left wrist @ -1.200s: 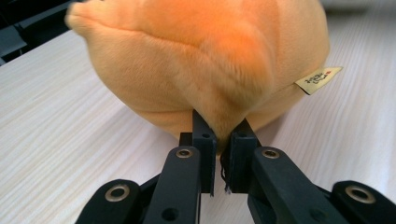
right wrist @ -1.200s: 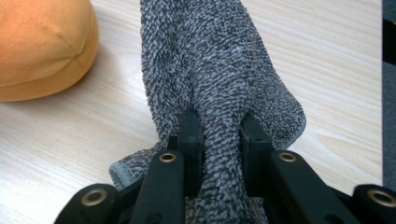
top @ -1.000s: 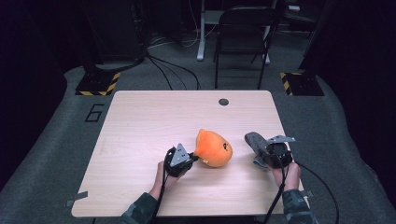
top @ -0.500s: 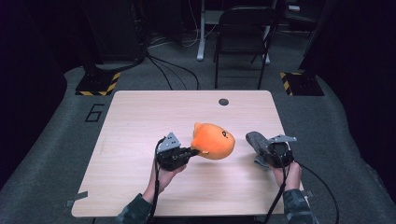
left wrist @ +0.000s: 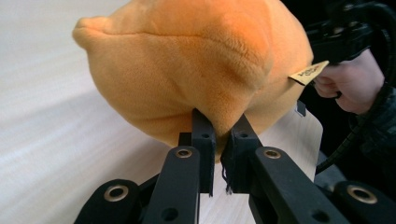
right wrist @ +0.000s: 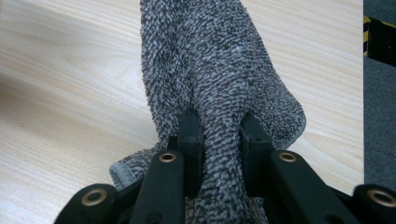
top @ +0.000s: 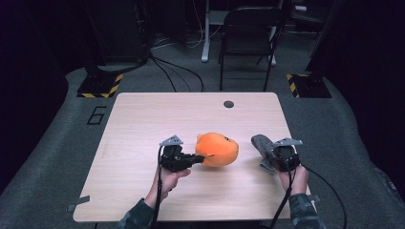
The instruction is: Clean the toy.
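Observation:
An orange plush toy hangs just above the wooden table, lifted at its left edge. My left gripper is shut on a fold of its fabric; in the left gripper view the jaws pinch the orange plush toy from below, midway at the left gripper. A small yellow tag sticks out on its right side. My right gripper is shut on a grey terry cloth. In the right gripper view the grey cloth bunches between the jaws of the right gripper and drapes onto the wood.
A round dark grommet sits near the table's far edge. Beyond the table stand a black chair and cables on the floor. Yellow-black striped floor blocks lie at the back left and right.
My left gripper has raised the orange plush off the table and carried it slightly right and away. The right gripper and the grey cloth have stayed where they were.

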A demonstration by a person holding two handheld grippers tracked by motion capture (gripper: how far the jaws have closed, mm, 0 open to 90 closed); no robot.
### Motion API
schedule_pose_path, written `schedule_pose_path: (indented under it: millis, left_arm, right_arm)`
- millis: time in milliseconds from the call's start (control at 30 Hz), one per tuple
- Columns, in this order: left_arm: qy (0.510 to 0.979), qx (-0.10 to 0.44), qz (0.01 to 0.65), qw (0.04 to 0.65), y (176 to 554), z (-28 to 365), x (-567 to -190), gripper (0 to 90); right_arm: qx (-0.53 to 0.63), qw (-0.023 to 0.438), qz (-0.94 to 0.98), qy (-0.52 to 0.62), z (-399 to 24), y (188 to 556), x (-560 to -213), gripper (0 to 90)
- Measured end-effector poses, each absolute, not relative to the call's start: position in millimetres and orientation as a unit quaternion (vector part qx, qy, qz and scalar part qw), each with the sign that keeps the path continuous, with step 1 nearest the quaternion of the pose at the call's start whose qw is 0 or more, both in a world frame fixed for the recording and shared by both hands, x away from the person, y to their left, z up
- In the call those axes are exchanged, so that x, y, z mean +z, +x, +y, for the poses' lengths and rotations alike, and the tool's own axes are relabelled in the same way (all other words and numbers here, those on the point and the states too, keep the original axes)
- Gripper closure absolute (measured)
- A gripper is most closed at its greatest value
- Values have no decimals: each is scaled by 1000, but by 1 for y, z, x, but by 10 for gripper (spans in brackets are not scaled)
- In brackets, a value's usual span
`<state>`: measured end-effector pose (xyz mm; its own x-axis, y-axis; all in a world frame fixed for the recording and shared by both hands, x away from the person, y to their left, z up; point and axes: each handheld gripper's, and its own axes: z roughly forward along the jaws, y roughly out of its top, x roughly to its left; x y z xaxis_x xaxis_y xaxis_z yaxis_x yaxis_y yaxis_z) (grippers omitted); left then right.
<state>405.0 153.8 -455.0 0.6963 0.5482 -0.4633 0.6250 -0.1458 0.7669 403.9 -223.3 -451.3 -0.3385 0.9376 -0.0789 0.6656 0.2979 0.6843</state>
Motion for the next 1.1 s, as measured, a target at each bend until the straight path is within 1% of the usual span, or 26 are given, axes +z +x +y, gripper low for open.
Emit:
schedule_pose_path:
  millis: [133, 167, 200, 333, 467, 533, 633, 667, 700, 733, 767, 800, 833, 900, 933, 1100]
  left_arm:
    - [757, -67, 411, 504, 416, 152, -482, 841]
    - [759, -67, 414, 499, 417, 151, -488, 842]
    - [754, -79, 415, 504, 419, 152, -491, 842]
    - [756, -66, 414, 503, 417, 151, -488, 841]
    - [757, -67, 413, 502, 417, 150, -488, 841]
    - [758, -66, 412, 500, 416, 150, -488, 841]
    - [760, -65, 411, 500, 416, 150, -488, 840]
    - [760, -65, 411, 500, 416, 150, -488, 840]
    - [758, -65, 413, 500, 415, 150, -488, 840]
    - [761, -63, 408, 500, 416, 150, -488, 840]
    - [760, -63, 408, 502, 415, 149, -488, 840]
    - [763, -60, 404, 500, 416, 150, -489, 840]
    - [762, -59, 405, 501, 415, 150, -489, 840]
    - [763, -58, 404, 501, 415, 150, -489, 841]
    - [764, -56, 404, 500, 414, 150, -489, 841]
    - [767, -55, 398, 501, 414, 148, -490, 841]
  right_arm:
    - [279, 246, 768, 522, -222, 404, -452, 746]
    - [276, 248, 769, 520, -221, 404, -452, 746]
    - [277, 250, 769, 519, -221, 404, -453, 746]
    - [281, 248, 771, 515, -219, 403, -451, 746]
    - [308, 255, 776, 487, -205, 395, -430, 747]
    - [333, 258, 780, 462, -187, 387, -410, 747]
    - [354, 259, 796, 417, -154, 376, -391, 747]
    - [362, 257, 799, 406, -140, 373, -387, 747]
    - [369, 253, 811, 376, -110, 369, -381, 747]
    - [369, 252, 819, 361, -96, 368, -381, 747]
    - [369, 252, 819, 361, -96, 368, -381, 747]
    - [361, 248, 828, 350, -83, 366, -382, 747]
    - [346, 253, 840, 333, -59, 367, -390, 748]
    - [339, 252, 844, 332, -54, 367, -394, 748]
    - [326, 251, 849, 332, -48, 369, -405, 749]
    - [325, 256, 847, 333, -52, 370, -411, 750]
